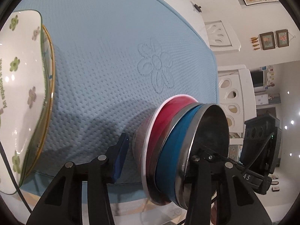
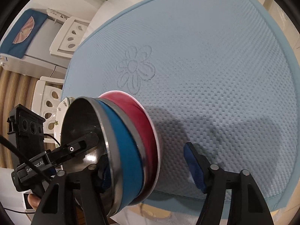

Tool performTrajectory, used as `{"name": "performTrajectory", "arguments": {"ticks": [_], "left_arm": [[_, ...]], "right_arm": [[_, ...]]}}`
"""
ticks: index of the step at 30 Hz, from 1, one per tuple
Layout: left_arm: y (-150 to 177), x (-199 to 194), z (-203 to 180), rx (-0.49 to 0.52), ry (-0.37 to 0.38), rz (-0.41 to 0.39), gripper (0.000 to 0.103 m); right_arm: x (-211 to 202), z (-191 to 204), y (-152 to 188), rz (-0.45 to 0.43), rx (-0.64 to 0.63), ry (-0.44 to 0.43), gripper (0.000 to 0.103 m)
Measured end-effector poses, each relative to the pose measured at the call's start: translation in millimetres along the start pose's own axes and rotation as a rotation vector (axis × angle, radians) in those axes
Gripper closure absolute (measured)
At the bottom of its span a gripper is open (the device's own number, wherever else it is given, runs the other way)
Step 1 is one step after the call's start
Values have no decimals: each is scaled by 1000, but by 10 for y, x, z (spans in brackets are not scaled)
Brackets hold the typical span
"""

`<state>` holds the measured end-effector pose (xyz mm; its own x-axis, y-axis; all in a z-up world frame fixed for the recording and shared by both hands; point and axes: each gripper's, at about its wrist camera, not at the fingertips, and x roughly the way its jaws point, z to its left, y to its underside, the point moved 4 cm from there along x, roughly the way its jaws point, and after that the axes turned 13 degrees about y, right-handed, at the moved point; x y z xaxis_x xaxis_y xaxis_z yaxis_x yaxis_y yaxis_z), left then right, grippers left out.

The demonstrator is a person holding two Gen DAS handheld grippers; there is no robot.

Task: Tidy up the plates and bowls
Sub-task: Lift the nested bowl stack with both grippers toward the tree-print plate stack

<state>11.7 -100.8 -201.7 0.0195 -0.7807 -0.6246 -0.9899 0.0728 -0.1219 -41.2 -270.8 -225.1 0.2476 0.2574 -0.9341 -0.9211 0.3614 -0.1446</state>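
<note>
**Nested Bowls on the Blue Mat: Both Grippers at the Rim**

The work surface is a light blue quilted mat (image 1: pixel 105 60) with a stitched flower (image 2: pixel 135 69), laid on a pale table top. White chairs with oval cut-outs (image 1: pixel 232 101) stand beyond the mat's edge, and framed pictures (image 1: pixel 273 38) hang on the wall behind.

Bowls: A stack of nested bowls (image 1: pixel 176 150) sits on the mat near its edge. A red bowl (image 2: pixel 139 108) with a white rim is the outermost and rests on the mat. A blue bowl (image 2: pixel 127 150) with a metal rim sits inside it. The innermost bowl has a dark, shiny steel inside (image 2: pixel 80 120), and nothing lies in it.

Plates: At the far side of the left wrist view lies a white plate with green flowers (image 1: pixel 20 86). It rests on top of a plate with a gold rim (image 1: pixel 51 86). The plates are well apart from the bowls.

Left gripper (image 1: pixel 159 155): The jaws stand apart. One finger reaches over the steel rim into the bowl. The other finger, with a blue pad (image 1: pixel 120 161), is outside the stack and clear of the red bowl. Whether the inner finger touches the steel cannot be told.

Right gripper (image 2: pixel 148 161): The jaws stand apart. One finger lies inside the steel bowl at its rim. The other finger, with a blue pad (image 2: pixel 195 168), is over the mat and apart from the stack. No clamping on the wall is visible.
</note>
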Motion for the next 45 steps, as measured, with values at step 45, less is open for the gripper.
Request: {"name": "performTrajectory", "arguments": {"ticks": [45], "left_arm": [[-142, -1043, -384, 20, -149, -251, 67]], "right_arm": [[-509, 913, -405, 42, -93, -24, 54]]}}
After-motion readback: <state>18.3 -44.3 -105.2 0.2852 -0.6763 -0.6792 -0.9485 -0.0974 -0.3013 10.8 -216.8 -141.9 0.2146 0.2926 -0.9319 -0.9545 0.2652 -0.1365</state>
